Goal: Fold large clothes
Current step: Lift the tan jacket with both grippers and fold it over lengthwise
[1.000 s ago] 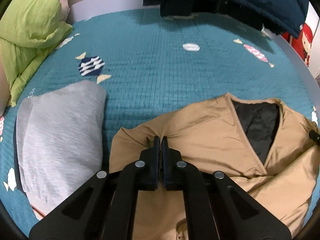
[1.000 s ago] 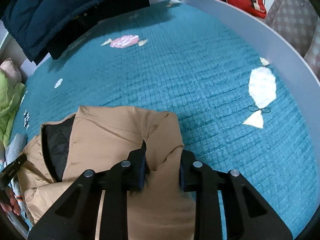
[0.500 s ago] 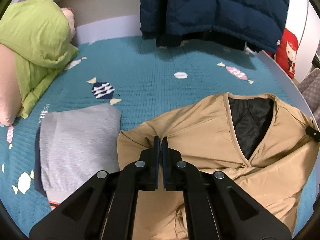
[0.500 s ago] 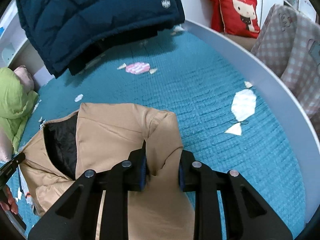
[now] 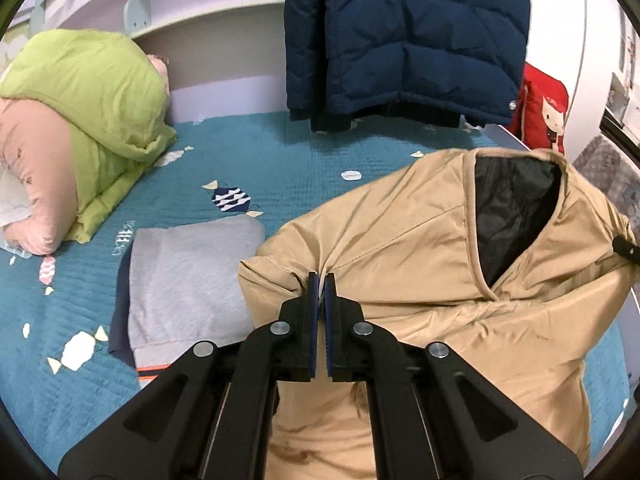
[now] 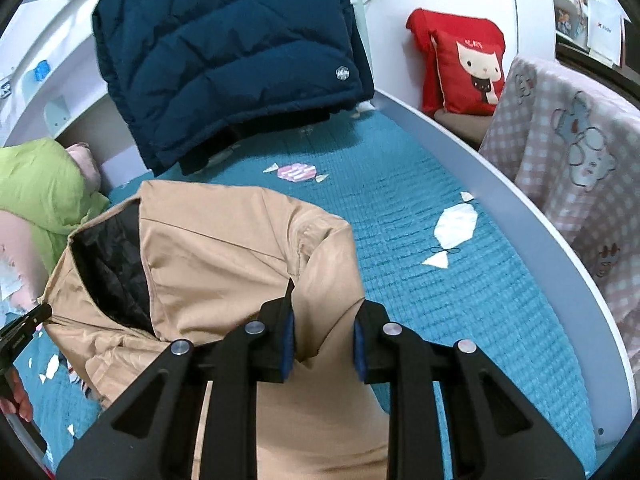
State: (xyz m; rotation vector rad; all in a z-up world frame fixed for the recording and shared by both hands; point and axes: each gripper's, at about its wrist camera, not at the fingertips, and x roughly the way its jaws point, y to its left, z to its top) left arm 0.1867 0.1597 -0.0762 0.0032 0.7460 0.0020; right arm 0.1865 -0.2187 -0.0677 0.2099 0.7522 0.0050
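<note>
A tan jacket [image 5: 420, 248] with a black lining hangs lifted above the teal bed, held by its two shoulders. My left gripper [image 5: 319, 280] is shut on the jacket's left shoulder seam. My right gripper [image 6: 322, 320] grips a thick bunch of the other shoulder [image 6: 320, 264] between its jaws, which stand apart around the fabric. The jacket also shows in the right wrist view [image 6: 208, 248], its front and neck opening facing me. The left gripper's tip [image 6: 24, 324] shows at that view's left edge.
A folded grey garment [image 5: 192, 280] lies on the teal bedspread [image 5: 280, 160] left of the jacket. Green and pink bedding [image 5: 80, 120] is piled far left. A navy puffer jacket [image 5: 400, 36] hangs over the bed's far end. A red cushion [image 6: 468, 64] and checked blanket [image 6: 568, 168] lie beyond the bed's right rail.
Both grippers have risen with the jacket's shoulders. The jacket has come up off the bed and now hangs, and more of the room shows behind it.
</note>
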